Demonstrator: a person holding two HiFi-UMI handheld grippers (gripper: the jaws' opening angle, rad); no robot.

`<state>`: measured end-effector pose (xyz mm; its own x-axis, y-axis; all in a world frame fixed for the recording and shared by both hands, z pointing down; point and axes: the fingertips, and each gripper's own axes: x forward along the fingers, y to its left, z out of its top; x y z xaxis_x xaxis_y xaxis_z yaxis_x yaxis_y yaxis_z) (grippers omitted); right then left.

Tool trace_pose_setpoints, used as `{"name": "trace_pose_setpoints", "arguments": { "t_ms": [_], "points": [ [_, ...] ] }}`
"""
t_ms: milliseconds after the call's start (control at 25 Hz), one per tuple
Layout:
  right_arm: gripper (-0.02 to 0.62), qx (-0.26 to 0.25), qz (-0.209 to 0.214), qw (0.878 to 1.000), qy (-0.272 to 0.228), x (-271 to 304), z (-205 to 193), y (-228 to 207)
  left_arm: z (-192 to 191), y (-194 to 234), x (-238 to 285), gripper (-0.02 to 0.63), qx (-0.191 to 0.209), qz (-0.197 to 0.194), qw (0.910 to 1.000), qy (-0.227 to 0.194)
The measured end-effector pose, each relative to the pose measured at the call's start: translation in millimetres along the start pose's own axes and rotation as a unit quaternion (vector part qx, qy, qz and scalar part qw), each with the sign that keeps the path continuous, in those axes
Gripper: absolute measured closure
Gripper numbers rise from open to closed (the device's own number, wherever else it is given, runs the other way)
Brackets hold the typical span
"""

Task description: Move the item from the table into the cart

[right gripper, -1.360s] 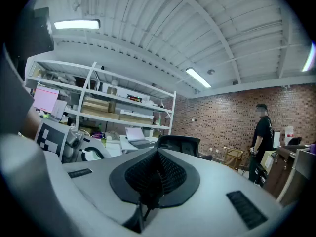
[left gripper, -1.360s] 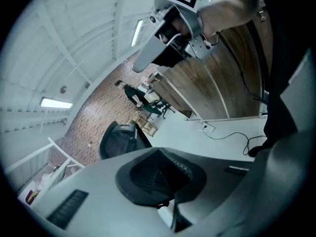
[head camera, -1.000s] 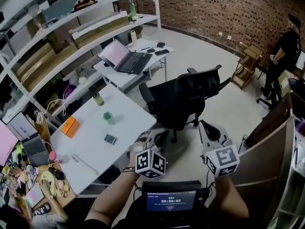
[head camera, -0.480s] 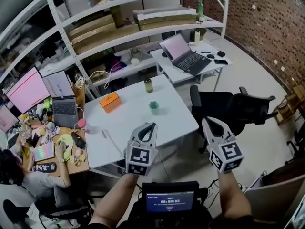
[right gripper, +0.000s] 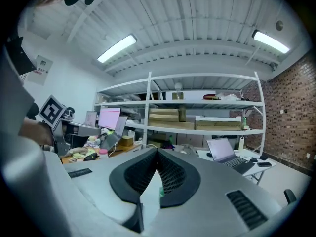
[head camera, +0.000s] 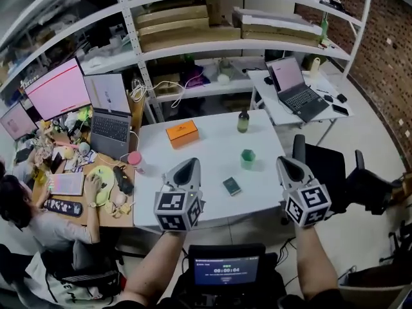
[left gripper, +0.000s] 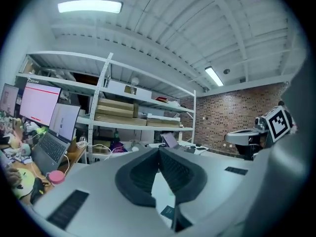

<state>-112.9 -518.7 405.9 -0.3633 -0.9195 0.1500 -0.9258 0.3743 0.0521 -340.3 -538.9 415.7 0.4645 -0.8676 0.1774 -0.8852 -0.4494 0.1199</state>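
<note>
While both grippers are held before the near side of the white table (head camera: 206, 148), nothing is carried by either. The left gripper (head camera: 186, 165) is clenched on empty air, its jaws pressed together, and the right gripper (head camera: 287, 164) is likewise clamped to with nothing between its jaws.

The item meant by the task cannot be settled, since four candidates are seen on the table and none has been moved toward the cart. An orange box (head camera: 182, 132) lies toward the far left; a dark bottle (head camera: 243, 121) stands upright near the far edge; a green cup (head camera: 248, 158) stands toward the right; a small flat dark packet (head camera: 232, 186) lies near the front edge, between the two grippers as seen from the head view. The cart itself is shown in no view, so the task is judged to be at its very start.

Several failures can be foreseen. If the jaws are not parted before the approach, the chosen item is likely to be shoved rather than grasped. The flat packet, lying low and close to the edge, could be pushed off the table by a sliding pinch; the cup or the bottle could be toppled by a sideways knock. An office chair (head camera: 325, 172) just beside the table's right end may be struck during the carry.
</note>
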Motion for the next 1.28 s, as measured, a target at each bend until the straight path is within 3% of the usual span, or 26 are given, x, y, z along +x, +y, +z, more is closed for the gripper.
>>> {"name": "trace_pose_setpoints", "arguments": {
  "t_ms": [120, 240, 360, 520, 600, 640, 840, 1000, 1040, 1160, 1240, 1280],
  "points": [
    [0.532, -0.012, 0.028, 0.999, 0.031, 46, -10, 1, -8, 28, 23, 0.583, -0.008, 0.019, 0.9996, 0.018],
    [0.531, -0.033, 0.063, 0.995, 0.066, 90, -32, -6, -17, 47, 50, 0.532, -0.026, 0.041, 0.9984, 0.029],
    [0.397, -0.037, 0.107, 0.987, 0.115, 134, -66, -16, -28, 59, 83, 0.497, -0.044, 0.061, 0.9961, 0.044],
    [0.397, -0.062, 0.164, 0.964, 0.197, 175, -130, -32, -57, 59, 128, 0.48, -0.078, 0.077, 0.9903, 0.085],
    [0.328, -0.086, 0.192, 0.95, 0.233, 192, -158, -39, -70, 59, 150, 0.479, -0.089, 0.091, 0.9865, 0.102],
    [0.325, -0.094, 0.205, 0.942, 0.247, 201, -171, -42, -76, 60, 160, 0.479, -0.094, 0.101, 0.9843, 0.11],
    [0.325, -0.147, 0.25, 0.909, 0.301, 249, -222, -51, -113, 80, 208, 0.478, -0.109, 0.149, 0.9726, 0.141],
    [0.336, -0.195, 0.27, 0.871, 0.361, 279, -263, -50, -145, 100, 241, 0.469, -0.113, 0.137, 0.9692, 0.171],
    [0.376, -0.199, 0.27, 0.864, 0.375, 284, -272, -49, -152, 105, 247, 0.469, -0.116, 0.132, 0.9681, 0.178],
    [0.385, -0.228, 0.259, 0.853, 0.392, 300, -286, -51, -167, 117, 261, 0.469, -0.127, 0.124, 0.9655, 0.19],
    [0.512, -0.26, 0.247, 0.848, 0.391, 312, -287, -55, -175, 118, 267, 0.47, -0.131, 0.115, 0.9645, 0.199],
    [0.518, -0.272, 0.245, 0.843, 0.395, 316, -289, -55, -179, 117, 269, 0.471, -0.132, 0.109, 0.9642, 0.202]
  ]
}}
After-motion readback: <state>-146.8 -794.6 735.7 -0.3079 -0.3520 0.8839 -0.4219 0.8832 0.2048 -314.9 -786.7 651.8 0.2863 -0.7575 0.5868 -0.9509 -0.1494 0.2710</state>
